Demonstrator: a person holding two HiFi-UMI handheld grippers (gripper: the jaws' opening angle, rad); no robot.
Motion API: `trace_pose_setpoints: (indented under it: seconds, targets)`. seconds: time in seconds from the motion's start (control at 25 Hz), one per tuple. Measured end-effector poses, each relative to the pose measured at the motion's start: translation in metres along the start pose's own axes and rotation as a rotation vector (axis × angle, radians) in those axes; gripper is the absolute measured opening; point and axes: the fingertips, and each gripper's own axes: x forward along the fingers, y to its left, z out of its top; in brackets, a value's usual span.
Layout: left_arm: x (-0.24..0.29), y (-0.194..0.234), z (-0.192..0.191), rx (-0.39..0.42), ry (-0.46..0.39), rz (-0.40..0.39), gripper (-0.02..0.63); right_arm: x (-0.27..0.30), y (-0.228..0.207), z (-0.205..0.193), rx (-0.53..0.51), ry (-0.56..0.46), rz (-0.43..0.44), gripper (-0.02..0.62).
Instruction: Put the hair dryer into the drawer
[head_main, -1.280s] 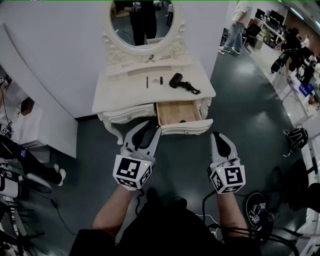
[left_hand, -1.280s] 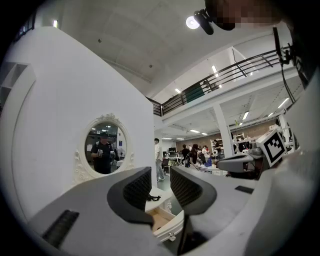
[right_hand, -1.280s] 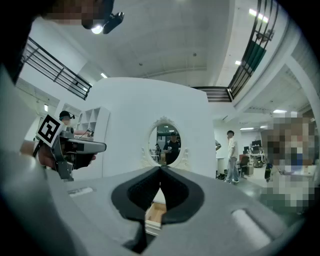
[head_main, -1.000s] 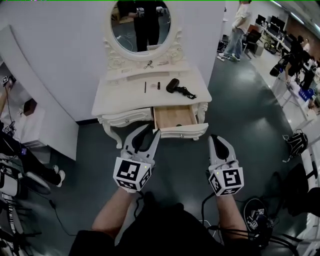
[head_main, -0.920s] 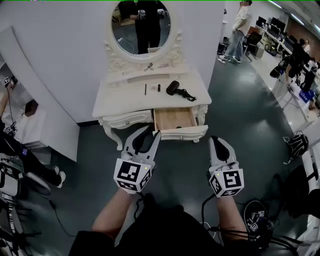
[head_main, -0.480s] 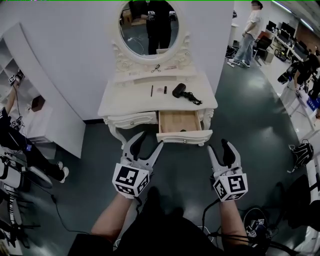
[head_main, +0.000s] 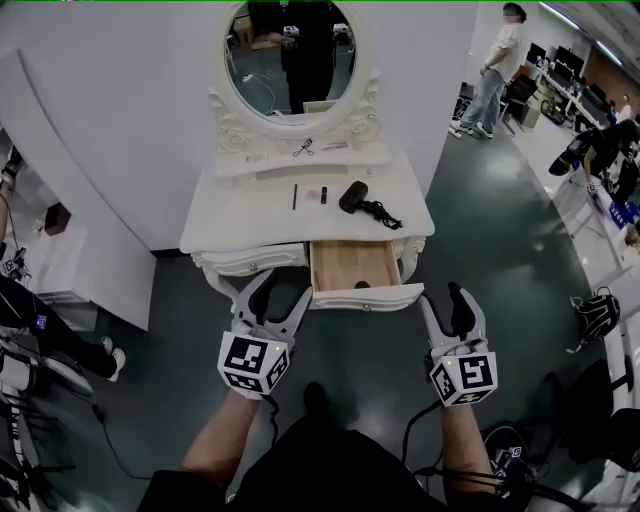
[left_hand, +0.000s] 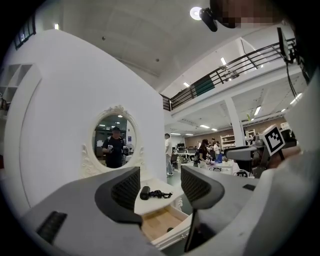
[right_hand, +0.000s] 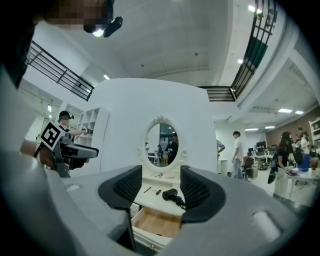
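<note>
The black hair dryer (head_main: 351, 196) lies on the white dressing table (head_main: 250, 215), its coiled cord (head_main: 382, 210) trailing right. Below it the wooden drawer (head_main: 354, 266) stands pulled out, with a small dark thing (head_main: 362, 285) at its front. My left gripper (head_main: 275, 296) is open in front of the table's left half. My right gripper (head_main: 452, 304) is open just right of the drawer front. Both sets of jaws have just been opening, with nothing between them. The left gripper (left_hand: 160, 187) frames the hair dryer (left_hand: 144, 192) from afar, as does the right gripper (right_hand: 156, 186) with the hair dryer (right_hand: 170, 194).
An oval mirror (head_main: 292, 55) tops the table; a pen (head_main: 295, 196) and small items lie on the tabletop. A white shelf unit (head_main: 60, 240) stands at the left. People (head_main: 500, 55) stand at the back right. A black bag (head_main: 592, 305) lies on the floor.
Both grippers have opened from nearly shut to wide. Both have come closer to the dressing table, and the left jaw tips now reach its front edge in the head view.
</note>
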Motion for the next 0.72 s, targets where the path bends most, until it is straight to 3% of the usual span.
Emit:
trace_pose_setpoints:
  seconds: [0.52, 0.72]
  targets:
    - [0.091, 0.120, -0.029, -0.091, 0.010, -0.043, 0.252, 0.127, -0.001, -0.018, -0.053, 0.079, -0.079, 0.233]
    - [0.112, 0.147, -0.040, -0.114, 0.019, -0.066, 0.250, 0.156, 0.004, -0.024, -0.073, 0.105, -0.097, 0.233]
